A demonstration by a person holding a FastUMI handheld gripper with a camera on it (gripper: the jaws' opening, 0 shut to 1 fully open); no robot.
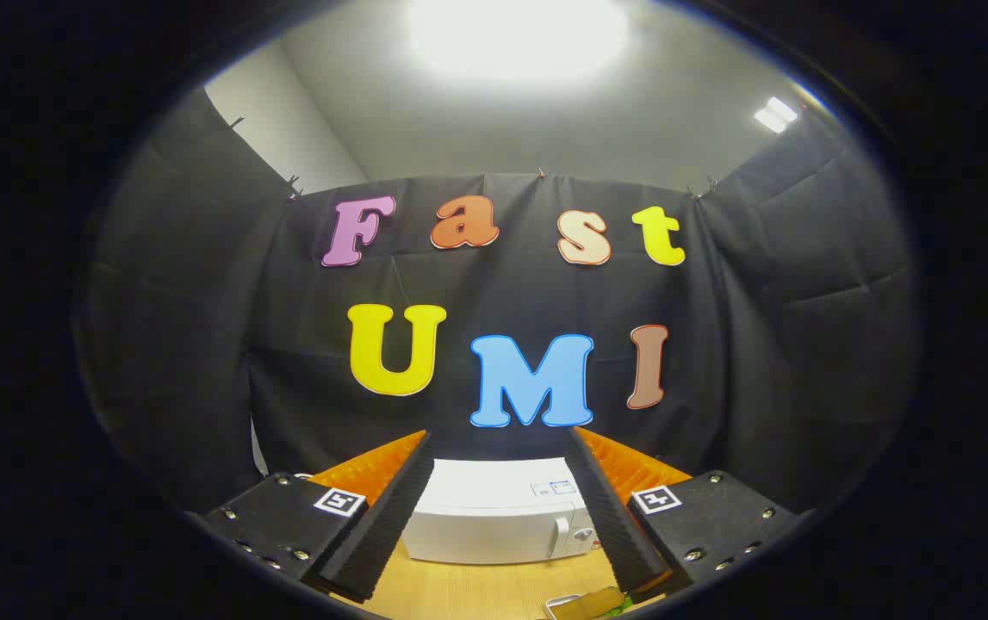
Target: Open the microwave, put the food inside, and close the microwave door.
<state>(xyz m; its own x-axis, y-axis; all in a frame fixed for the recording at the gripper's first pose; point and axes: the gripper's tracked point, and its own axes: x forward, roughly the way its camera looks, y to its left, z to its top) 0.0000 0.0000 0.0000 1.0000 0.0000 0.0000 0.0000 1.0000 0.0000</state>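
Note:
A white microwave (pixel 494 512) stands on a wooden table (pixel 476 590), against the black cloth wall, with its door shut. Its handle (pixel 559 536) and a round knob (pixel 582 535) are on its right side. My gripper (pixel 500 443) is held high and well back from the microwave, which lies beyond and below the fingers. The fingers are spread wide apart with nothing between them. Food on a small white dish (pixel 587 604) lies on the table below the right finger (pixel 610 508), partly hidden; it looks brown with a bit of green.
Black cloth walls close the booth at the back and on both sides. A bright ceiling light (pixel 515 34) glows overhead. Bare wooden tabletop lies in front of the microwave.

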